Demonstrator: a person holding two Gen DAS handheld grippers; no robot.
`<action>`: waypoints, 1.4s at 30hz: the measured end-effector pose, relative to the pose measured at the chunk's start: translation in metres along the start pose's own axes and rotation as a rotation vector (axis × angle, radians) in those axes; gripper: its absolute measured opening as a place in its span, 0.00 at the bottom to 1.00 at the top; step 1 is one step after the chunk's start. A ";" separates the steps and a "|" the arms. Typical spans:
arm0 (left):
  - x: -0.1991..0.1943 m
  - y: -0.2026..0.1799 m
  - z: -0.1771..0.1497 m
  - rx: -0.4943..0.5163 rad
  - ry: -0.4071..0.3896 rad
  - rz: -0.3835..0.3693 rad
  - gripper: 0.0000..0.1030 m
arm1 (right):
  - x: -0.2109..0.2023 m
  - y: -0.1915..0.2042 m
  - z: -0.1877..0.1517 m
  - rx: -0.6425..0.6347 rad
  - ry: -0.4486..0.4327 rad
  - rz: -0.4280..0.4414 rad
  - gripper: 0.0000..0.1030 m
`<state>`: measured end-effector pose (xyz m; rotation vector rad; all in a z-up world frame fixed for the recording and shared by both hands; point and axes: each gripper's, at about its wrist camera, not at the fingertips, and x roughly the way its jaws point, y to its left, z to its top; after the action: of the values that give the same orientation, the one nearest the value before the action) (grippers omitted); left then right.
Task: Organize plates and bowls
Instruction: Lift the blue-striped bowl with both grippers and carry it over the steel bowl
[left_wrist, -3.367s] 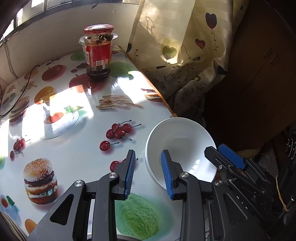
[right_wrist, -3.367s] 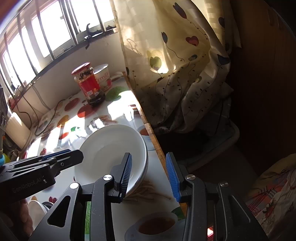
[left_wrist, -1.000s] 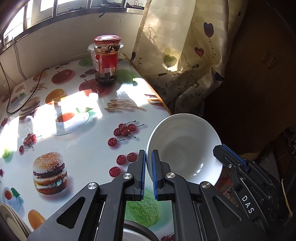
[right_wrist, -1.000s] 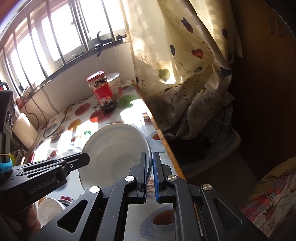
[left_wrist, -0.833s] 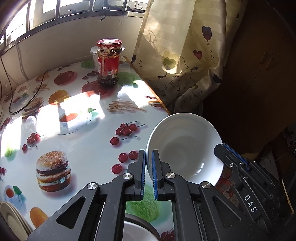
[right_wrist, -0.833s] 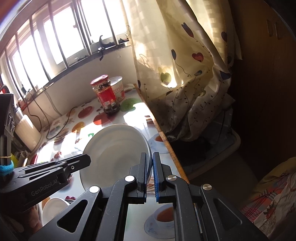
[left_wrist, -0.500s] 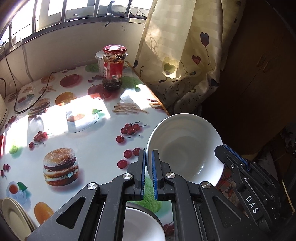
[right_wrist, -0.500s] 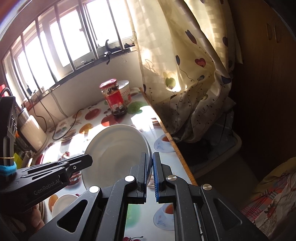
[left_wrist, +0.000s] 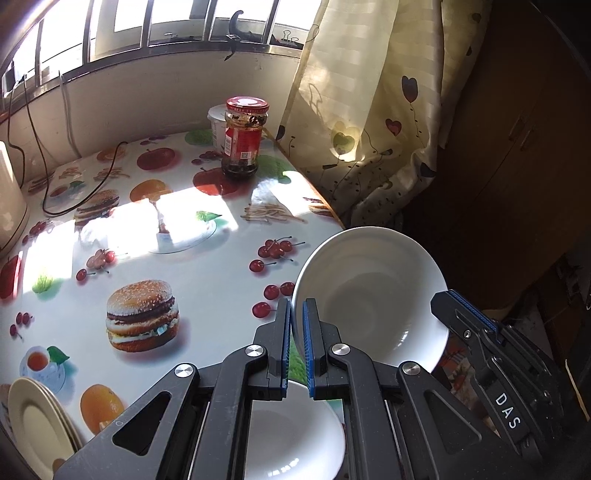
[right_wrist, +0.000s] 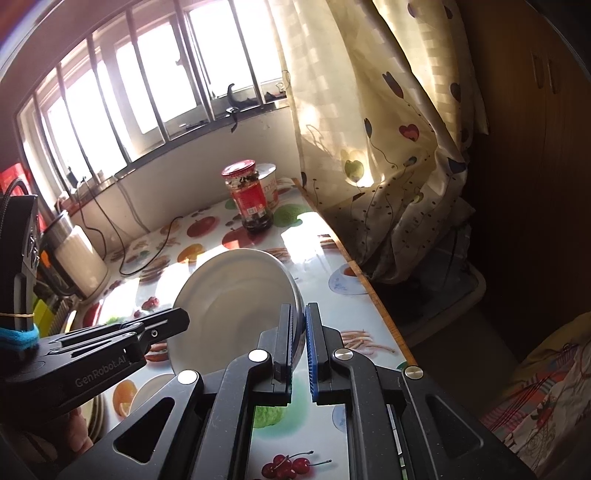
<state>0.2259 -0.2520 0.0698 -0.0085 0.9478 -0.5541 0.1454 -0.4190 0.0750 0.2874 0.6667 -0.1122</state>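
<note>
Both grippers hold one white bowl (left_wrist: 373, 295) tilted in the air above the table's right edge. My left gripper (left_wrist: 297, 314) is shut on its near-left rim. My right gripper (right_wrist: 300, 317) is shut on the opposite rim and shows in the left wrist view as a black finger (left_wrist: 458, 314). In the right wrist view the bowl (right_wrist: 236, 295) is seen from its side, with the left gripper (right_wrist: 166, 325) clamped on its left rim. A second white bowl (left_wrist: 291, 435) sits on the table below. A stack of cream plates (left_wrist: 33, 424) lies at the near-left corner.
A red-lidded jar (left_wrist: 243, 140) and a white tub (left_wrist: 218, 122) stand at the far end of the fruit-print table (left_wrist: 177, 273). A kettle (right_wrist: 77, 258) and a black cable (left_wrist: 77, 192) are at the left. A curtain (left_wrist: 369, 110) hangs past the table's right edge.
Both grippers, open around the bowl's rim at first, have shut on it. Over the last second they lifted it up and back, and the second bowl came into view below.
</note>
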 end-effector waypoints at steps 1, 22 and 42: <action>-0.001 0.001 -0.001 -0.002 0.001 0.000 0.06 | -0.001 0.001 -0.001 -0.001 0.000 0.001 0.07; -0.038 0.020 -0.024 -0.031 -0.035 0.009 0.06 | -0.026 0.029 -0.022 -0.008 0.000 0.032 0.08; -0.052 0.046 -0.052 -0.083 -0.028 0.032 0.06 | -0.026 0.055 -0.050 -0.033 0.044 0.065 0.08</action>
<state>0.1825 -0.1766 0.0671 -0.0756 0.9411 -0.4842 0.1059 -0.3509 0.0659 0.2800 0.7018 -0.0332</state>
